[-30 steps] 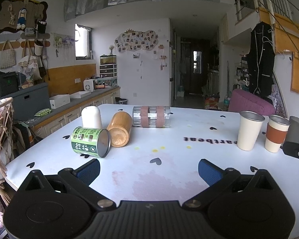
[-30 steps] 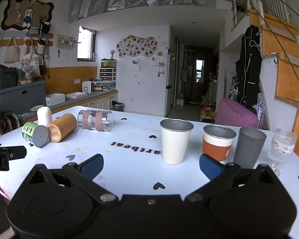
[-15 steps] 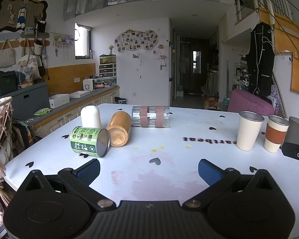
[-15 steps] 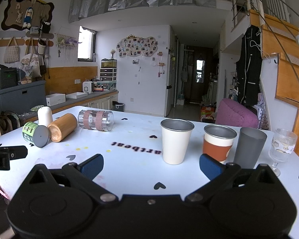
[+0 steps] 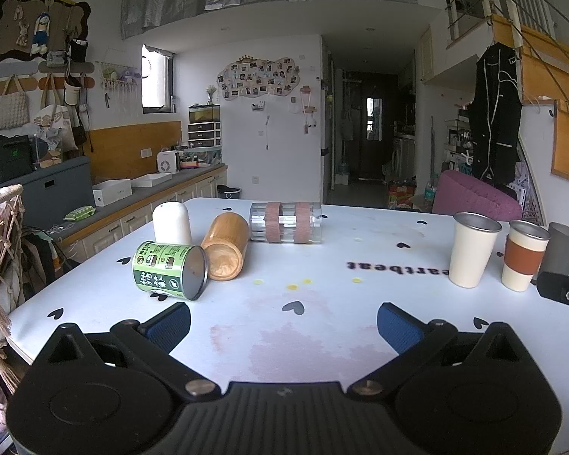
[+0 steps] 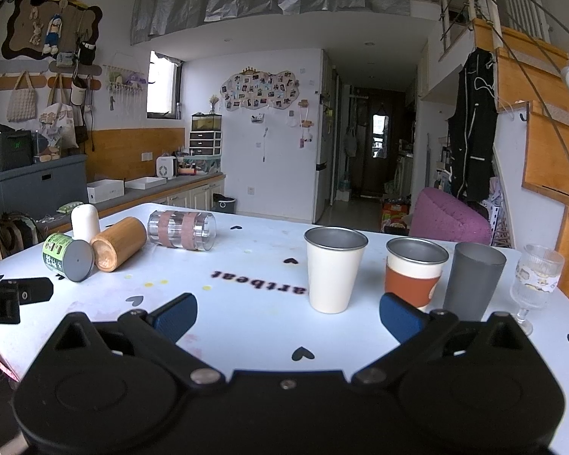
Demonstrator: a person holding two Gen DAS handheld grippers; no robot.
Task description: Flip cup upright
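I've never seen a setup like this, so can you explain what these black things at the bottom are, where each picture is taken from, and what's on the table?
These are two handheld grippers, each with a fisheye camera looking along its fingers. One picture is from the left gripper, one from the right gripper. Both are open and hold nothing. On the white table a green can, a wooden cup and a clear cup lie on their sides beside a white cup. A cream cup, an orange-banded cup, a grey cup and a glass stand upright.
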